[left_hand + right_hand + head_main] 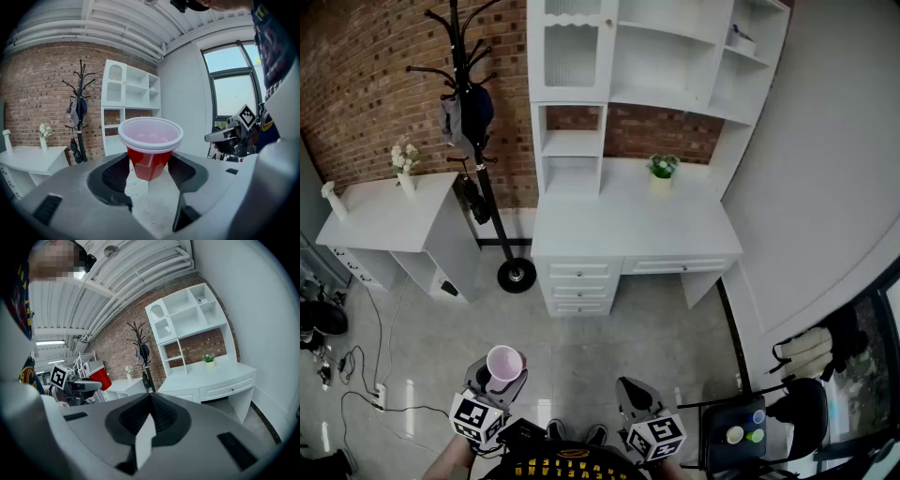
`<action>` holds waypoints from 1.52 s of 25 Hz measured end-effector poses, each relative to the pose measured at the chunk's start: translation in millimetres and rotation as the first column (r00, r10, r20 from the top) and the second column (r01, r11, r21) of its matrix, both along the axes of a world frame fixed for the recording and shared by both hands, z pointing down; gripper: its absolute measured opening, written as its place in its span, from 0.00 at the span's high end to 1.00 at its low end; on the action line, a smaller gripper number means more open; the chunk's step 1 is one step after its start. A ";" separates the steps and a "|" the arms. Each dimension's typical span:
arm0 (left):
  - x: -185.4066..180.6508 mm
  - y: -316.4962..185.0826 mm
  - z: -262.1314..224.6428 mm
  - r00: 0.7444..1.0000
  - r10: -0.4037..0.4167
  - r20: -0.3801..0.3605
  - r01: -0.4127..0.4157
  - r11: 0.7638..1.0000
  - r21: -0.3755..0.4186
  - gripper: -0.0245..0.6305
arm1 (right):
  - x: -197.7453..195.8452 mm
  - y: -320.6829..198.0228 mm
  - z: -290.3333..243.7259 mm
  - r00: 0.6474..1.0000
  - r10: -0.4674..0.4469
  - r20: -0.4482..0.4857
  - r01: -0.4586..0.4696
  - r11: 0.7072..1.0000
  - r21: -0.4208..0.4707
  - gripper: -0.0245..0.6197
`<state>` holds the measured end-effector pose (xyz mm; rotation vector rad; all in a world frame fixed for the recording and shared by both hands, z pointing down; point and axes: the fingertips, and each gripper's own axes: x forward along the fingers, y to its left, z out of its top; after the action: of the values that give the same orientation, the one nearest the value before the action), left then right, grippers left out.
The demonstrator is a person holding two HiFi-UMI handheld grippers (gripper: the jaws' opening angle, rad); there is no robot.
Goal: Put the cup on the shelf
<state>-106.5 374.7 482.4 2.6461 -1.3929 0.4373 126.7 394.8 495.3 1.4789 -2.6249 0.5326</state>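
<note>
The left tool [149,165] is gripping the cup [150,136] low on its body, jaws wide, so the rim is facing up. The right tool [151,401] is hanging closed, empty. The shelf [572,142] is standing at 12 o'clock, well apart.

The cup [149,157] is red outside, white at the rim, pale pink inside. The pads [116,174] at its three and nine o'clock are black mesh set in grey. Each marker cube [476,417] bears black squares on white. In the head view, the shelf [661,56] and desk [628,230] at twelve o'clock are white. At eleven the brick wall [366,75] is red-brown with pale mortar lines, the coat rack [478,141] black. The plant [662,164] is green, its pot [661,184] yellowish. The floor [609,347] is grey.
</note>
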 end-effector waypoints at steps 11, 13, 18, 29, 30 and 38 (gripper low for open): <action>31.5 9.3 -1.6 0.999 -0.046 0.028 0.046 0.999 0.002 0.57 | 42.7 1.7 -2.3 0.997 0.003 0.081 -0.005 0.999 0.031 0.97; 38.0 9.9 -5.7 0.998 -0.062 0.034 0.061 0.998 0.013 0.57 | 55.5 -0.7 0.9 0.995 0.006 0.098 -0.009 0.999 0.032 0.97; 44.0 13.6 -7.6 0.994 -0.095 0.054 0.093 0.995 0.045 0.57 | 75.3 -12.6 22.5 0.998 0.010 0.062 -0.010 1.000 -0.010 0.97; 27.4 -33.3 8.9 0.994 -0.105 0.019 0.105 0.994 -0.004 0.57 | 54.3 -58.7 32.4 0.999 0.005 0.034 -0.003 0.999 -0.039 0.97; 23.1 -43.1 9.0 0.995 -0.099 0.017 0.099 0.995 -0.002 0.57 | 50.3 -66.5 31.8 0.999 0.012 0.030 -0.011 0.999 -0.043 0.97; -20.2 -145.2 3.1 1.000 -0.031 0.003 0.031 0.999 0.018 0.57 | 13.9 -144.5 25.4 0.994 0.110 0.002 -0.110 0.993 -0.052 0.97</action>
<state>-126.7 229.5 485.5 2.6348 -1.4437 0.4282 140.6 250.3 520.6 1.6160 -2.5240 0.6094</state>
